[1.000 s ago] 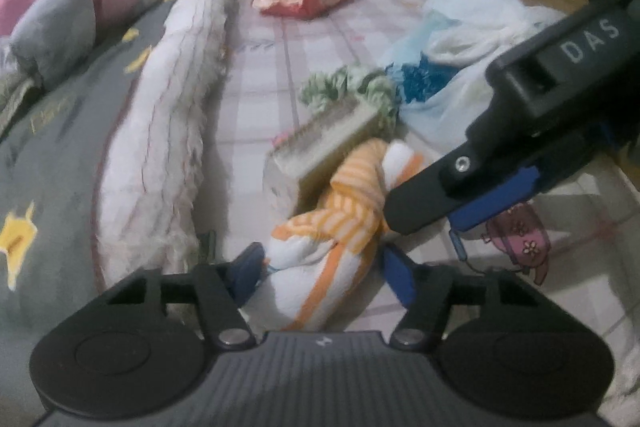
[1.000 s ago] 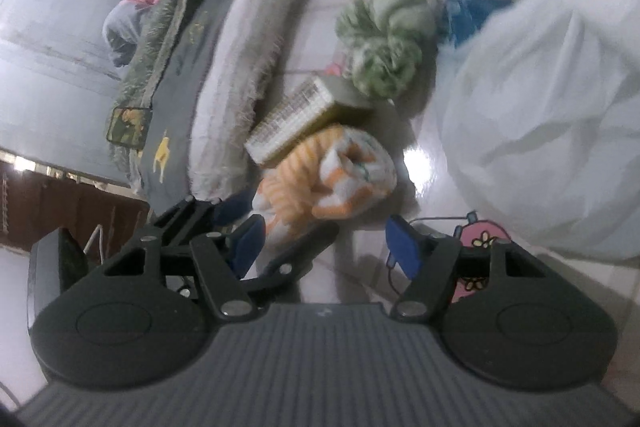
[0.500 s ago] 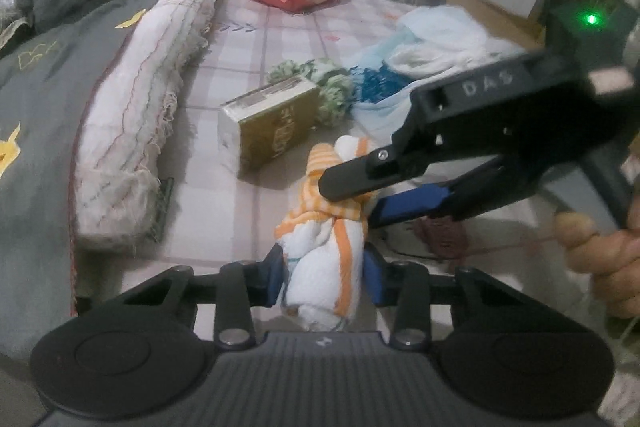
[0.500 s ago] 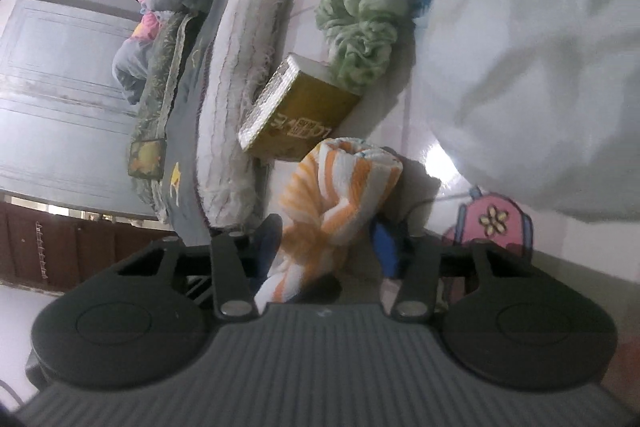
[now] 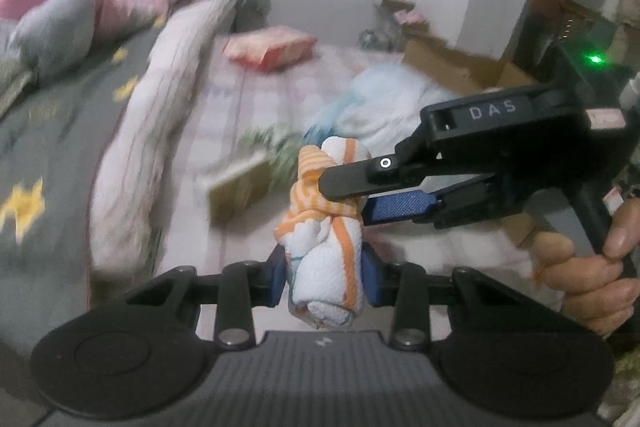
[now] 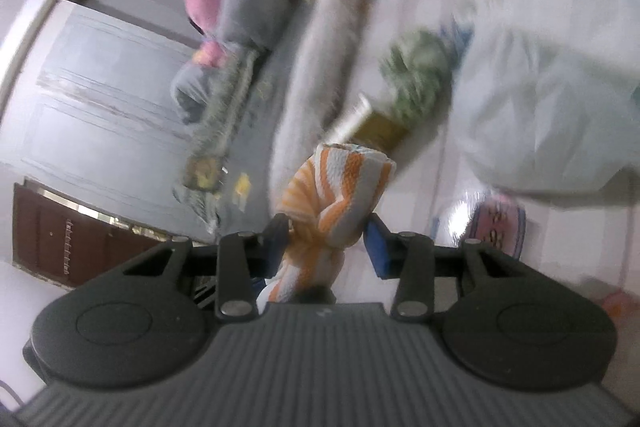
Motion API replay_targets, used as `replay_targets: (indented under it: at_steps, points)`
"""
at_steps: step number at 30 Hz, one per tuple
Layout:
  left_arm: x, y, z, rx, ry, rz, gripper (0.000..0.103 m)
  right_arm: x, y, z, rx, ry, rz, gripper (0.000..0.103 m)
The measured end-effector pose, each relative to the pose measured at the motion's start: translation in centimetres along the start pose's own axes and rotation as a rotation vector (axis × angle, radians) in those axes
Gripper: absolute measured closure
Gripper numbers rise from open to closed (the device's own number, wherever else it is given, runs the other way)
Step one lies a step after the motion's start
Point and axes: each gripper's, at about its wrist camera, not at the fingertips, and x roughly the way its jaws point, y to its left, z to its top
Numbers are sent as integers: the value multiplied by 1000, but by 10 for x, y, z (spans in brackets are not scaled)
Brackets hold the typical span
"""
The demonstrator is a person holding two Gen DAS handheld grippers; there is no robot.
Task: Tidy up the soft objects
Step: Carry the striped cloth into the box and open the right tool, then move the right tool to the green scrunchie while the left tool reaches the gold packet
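Note:
A knotted orange-and-white striped towel (image 5: 326,227) hangs in the air above the floor, held by both grippers. My left gripper (image 5: 325,277) is shut on its lower white end. My right gripper (image 5: 344,193) comes in from the right and is shut on its upper striped part. In the right wrist view the towel (image 6: 340,195) sits between the blue pads of the right gripper (image 6: 326,239). A green-and-white soft bundle (image 6: 416,79) lies on the floor beyond.
A gold box (image 5: 238,187) lies on the tiled floor beside a rolled pale blanket (image 5: 160,131). White and blue cloth (image 5: 392,107) is heaped at the right, near a cardboard box (image 5: 452,67). A red packet (image 5: 272,51) lies farther back. A pink patterned item (image 6: 500,223) lies on the floor.
Both grippers have closed on the striped towel and lifted it off the floor. The views have tilted upward and blurred with the motion.

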Motion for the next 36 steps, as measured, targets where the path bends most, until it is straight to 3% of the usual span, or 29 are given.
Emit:
replay_targets:
  at_steps: [4, 9, 14, 17, 23, 31, 36]
  points:
    - [-6, -32, 35, 81, -77, -56, 65, -60, 8, 21, -50, -133, 5, 63]
    - [14, -95, 88, 174, -130, -195, 65, -151, -4, 55, -64, -289, -63, 62]
    - [71, -167, 132, 180, -48, -374, 65, -230, -53, 85, 14, -362, -182, 61]
    - [111, -209, 146, 159, 40, -459, 65, -269, -92, 102, 94, -371, -246, 61]
    - [180, -276, 151, 147, 194, -536, 65, -310, -148, 118, 142, -339, -414, 61]
    - [238, -325, 130, 96, 361, -611, 54, -310, -149, 116, -156, -249, -826, 61]
    - [245, -322, 126, 68, 376, -618, 50, -309, -140, 111, -241, -235, -887, 61]
